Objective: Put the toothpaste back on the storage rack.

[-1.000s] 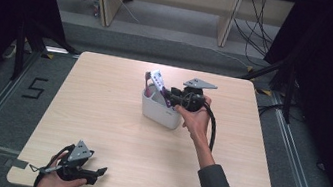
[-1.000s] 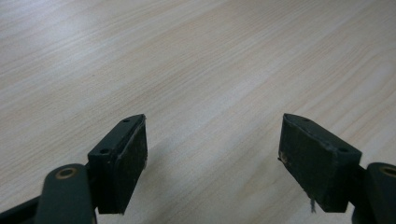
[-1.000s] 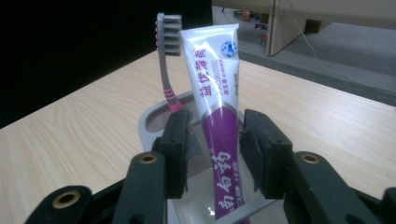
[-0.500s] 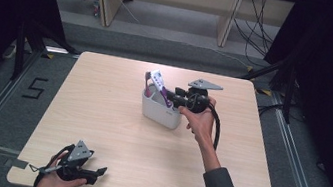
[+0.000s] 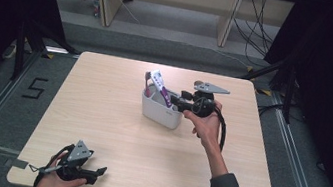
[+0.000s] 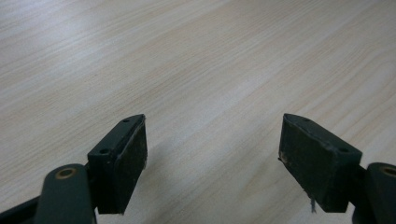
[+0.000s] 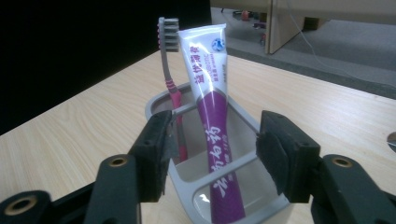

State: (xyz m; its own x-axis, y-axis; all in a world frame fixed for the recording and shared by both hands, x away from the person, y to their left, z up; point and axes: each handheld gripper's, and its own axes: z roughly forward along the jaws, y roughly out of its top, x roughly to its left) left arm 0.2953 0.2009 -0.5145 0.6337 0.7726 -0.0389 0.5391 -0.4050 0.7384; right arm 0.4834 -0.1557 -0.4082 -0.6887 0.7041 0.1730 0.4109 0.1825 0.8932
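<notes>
- The right gripper (image 5: 179, 100) is held level at the right-hand end of a white holder (image 5: 161, 113), which stands on the worktop (image 5: 100, 113).
- Its jaws have just been opening; they are seen parted to a middling width in the right gripper view (image 7: 212, 154), with neither pad pressed on anything.
- A toothpaste tube (image 7: 212, 130), purple below and white above, is seen between the two jaws and just beyond them. It stands nearly upright in the near compartment of the holder (image 7: 233, 186) and touches neither pad.
- A toothbrush (image 7: 170, 70) with a pink and grey handle is stood bristles-up behind the left-hand jaw, in a farther compartment of the holder, just beside the tube.
- From above, the tube (image 5: 159, 85) and the brush (image 5: 148, 83) are seen leaning away from the right jaws.
- The left gripper (image 5: 93, 173) is kept low over the near edge of the worktop, well apart from the holder.
- Its jaws are spread wide (image 6: 212, 158), with bare wood (image 6: 210, 70) between and ahead of them.
</notes>
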